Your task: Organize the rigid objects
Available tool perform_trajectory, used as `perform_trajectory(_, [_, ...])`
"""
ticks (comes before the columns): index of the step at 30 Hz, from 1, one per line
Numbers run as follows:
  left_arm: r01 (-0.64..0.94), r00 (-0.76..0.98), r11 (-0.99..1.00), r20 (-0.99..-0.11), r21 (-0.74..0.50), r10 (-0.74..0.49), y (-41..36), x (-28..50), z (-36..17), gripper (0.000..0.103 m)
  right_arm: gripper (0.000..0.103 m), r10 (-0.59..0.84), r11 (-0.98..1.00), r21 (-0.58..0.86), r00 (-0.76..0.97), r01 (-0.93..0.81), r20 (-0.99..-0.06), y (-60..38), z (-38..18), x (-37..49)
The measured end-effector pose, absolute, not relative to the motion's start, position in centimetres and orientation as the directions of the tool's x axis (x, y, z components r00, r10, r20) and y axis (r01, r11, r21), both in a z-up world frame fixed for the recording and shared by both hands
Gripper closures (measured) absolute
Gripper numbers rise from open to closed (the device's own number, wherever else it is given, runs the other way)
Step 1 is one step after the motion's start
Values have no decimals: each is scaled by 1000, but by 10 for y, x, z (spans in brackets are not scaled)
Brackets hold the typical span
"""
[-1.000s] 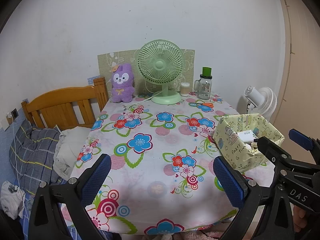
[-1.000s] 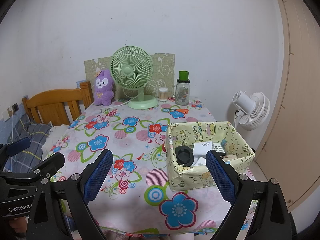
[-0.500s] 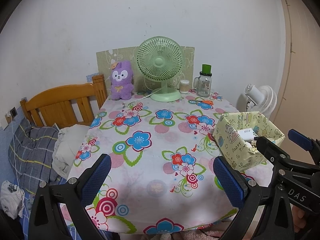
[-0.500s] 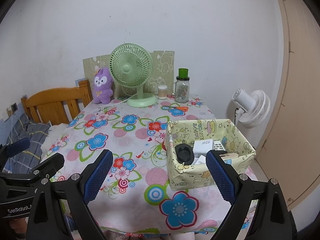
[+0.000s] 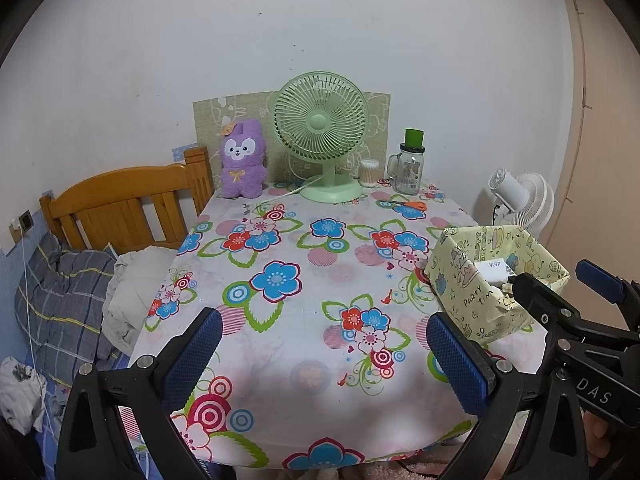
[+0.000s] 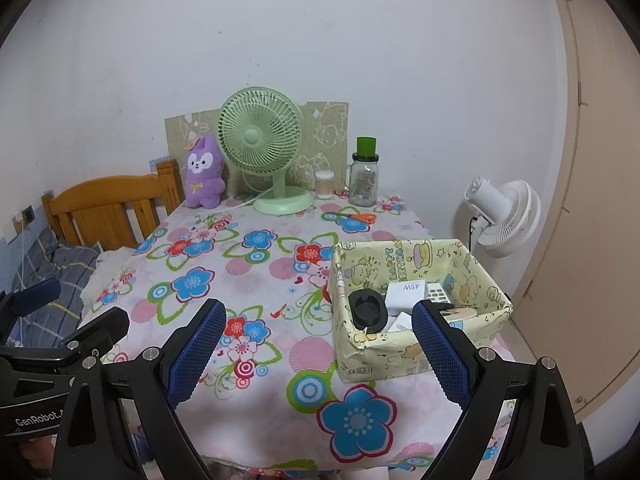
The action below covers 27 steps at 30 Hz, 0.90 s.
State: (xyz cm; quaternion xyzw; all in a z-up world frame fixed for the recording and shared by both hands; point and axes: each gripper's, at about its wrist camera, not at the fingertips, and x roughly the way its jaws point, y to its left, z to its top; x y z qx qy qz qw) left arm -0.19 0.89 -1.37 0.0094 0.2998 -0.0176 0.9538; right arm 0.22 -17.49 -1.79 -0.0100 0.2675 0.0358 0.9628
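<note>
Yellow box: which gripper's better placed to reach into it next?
Right, probably. The right gripper is open and the yellow box sits just ahead of its right finger, contents in plain view. From the left gripper, also open, the box lies off to the far right.

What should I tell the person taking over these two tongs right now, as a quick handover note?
Left tongs: open, holding nothing, above the near edge of the table.
Right tongs: open, holding nothing, just in front of the yellow paper box.
In the box: a black round holder, a white charger and a few other small items that are hard to make out.
Loose on the table: orange scissors near the far edge, beside the glass jar, cotton swab tub, green fan and purple plush.
Done: several items are boxed.
Left: probably the scissors; nothing is gripped yet.
</note>
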Motion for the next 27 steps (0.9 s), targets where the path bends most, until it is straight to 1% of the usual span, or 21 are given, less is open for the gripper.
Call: perform_trajectory(27, [35,826,999,-563,7,-25,7,-3,-15,0,7,59,998,-2,860,-70,-507,-176,-14,0])
